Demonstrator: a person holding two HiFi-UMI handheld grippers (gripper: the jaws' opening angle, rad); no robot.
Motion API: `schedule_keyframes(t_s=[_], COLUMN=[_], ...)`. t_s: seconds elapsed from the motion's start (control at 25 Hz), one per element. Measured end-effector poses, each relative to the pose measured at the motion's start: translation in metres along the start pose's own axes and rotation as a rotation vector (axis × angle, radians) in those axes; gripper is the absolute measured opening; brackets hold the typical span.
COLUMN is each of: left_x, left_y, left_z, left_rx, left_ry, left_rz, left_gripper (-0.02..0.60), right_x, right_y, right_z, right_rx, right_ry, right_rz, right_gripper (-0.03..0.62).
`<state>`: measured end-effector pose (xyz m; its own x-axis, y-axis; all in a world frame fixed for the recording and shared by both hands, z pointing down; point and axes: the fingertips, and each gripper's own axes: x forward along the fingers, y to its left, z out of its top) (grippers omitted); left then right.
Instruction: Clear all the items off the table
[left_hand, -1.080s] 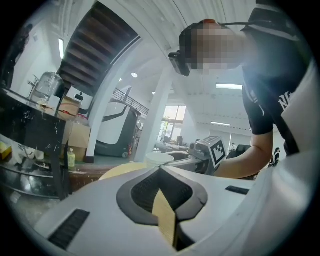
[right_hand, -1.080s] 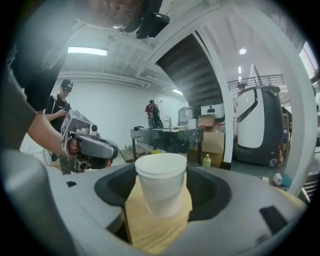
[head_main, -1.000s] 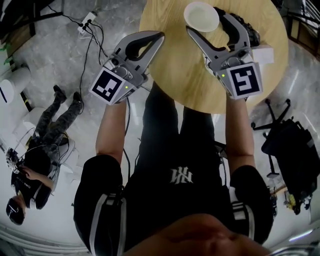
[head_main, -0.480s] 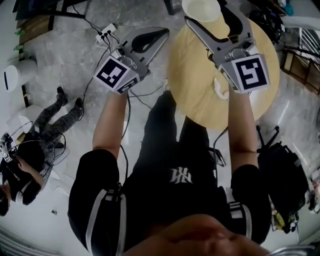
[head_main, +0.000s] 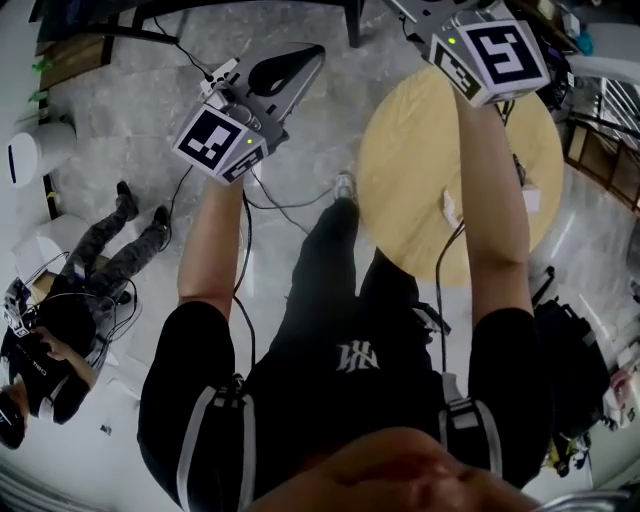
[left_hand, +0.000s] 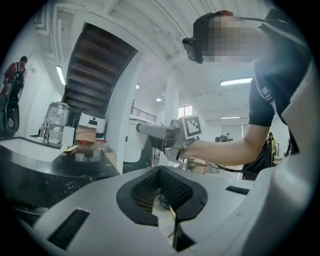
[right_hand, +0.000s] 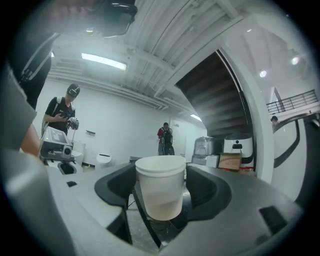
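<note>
My right gripper is shut on a white paper cup, held upright in the air between its dark pads. In the head view only its marker cube shows at the top edge, with the jaws and cup out of frame. The left gripper is shut, tips together, over the floor to the left of the round wooden table. In the left gripper view a thin tan sliver sits where its jaws meet; I cannot tell what it is. Small white scraps and a white piece lie on the table.
A person sits on the floor at the left beside a white bin. A power strip with cables lies under the left gripper. A black bag stands at the right. A dark counter with appliances lies ahead.
Both grippers have risen and swung away from the table. The right gripper has carried the cup out of the top of the head view. The table now lies further right and lower.
</note>
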<state>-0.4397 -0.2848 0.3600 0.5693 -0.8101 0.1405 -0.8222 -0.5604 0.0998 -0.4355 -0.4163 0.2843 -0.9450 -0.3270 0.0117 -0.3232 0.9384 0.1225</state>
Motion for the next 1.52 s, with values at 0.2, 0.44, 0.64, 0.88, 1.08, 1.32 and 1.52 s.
schedule_keyframes(t_s=[0.2,0.44,0.64,0.88,1.08,1.32,1.52], left_x=[0.003,-0.002,-0.013,-0.025,-0.033,-0.04,-0.052], left_y=[0.023,0.035,0.039,0.044,0.044,0.038,0.037], left_z=[-0.01,-0.04,-0.056,-0.071,-0.078,-0.079,-0.065], left_rx=[-0.009,-0.049,-0.09,-0.114,-0.13,-0.137,-0.13], left_ry=[0.006,0.035,0.031,0.044,0.049,0.044,0.033], left_rz=[0.003,0.011,0.025,0.05,0.069,0.087,0.107], left_gripper=[0.013,0.013,0.014,0.013,0.013,0.013,0.013], right_x=[0.048,0.086,0.103,0.112,0.116,0.121,0.118], right_y=[-0.028,-0.045,-0.059,-0.065,-0.065,-0.065,-0.069], right_z=[-0.038,-0.08,-0.091,-0.113,-0.127,-0.13,-0.107], right_rx=[0.036,0.092,0.09,0.142,0.154,0.189,0.183], right_ry=[0.027,0.032,0.008,0.022,0.039,0.041,0.001], right_rz=[-0.023,-0.025,-0.044,-0.051,-0.055,-0.042,-0.042], right_gripper=[0.314,0.316,0.316,0.316,0.318,0.374,0.42])
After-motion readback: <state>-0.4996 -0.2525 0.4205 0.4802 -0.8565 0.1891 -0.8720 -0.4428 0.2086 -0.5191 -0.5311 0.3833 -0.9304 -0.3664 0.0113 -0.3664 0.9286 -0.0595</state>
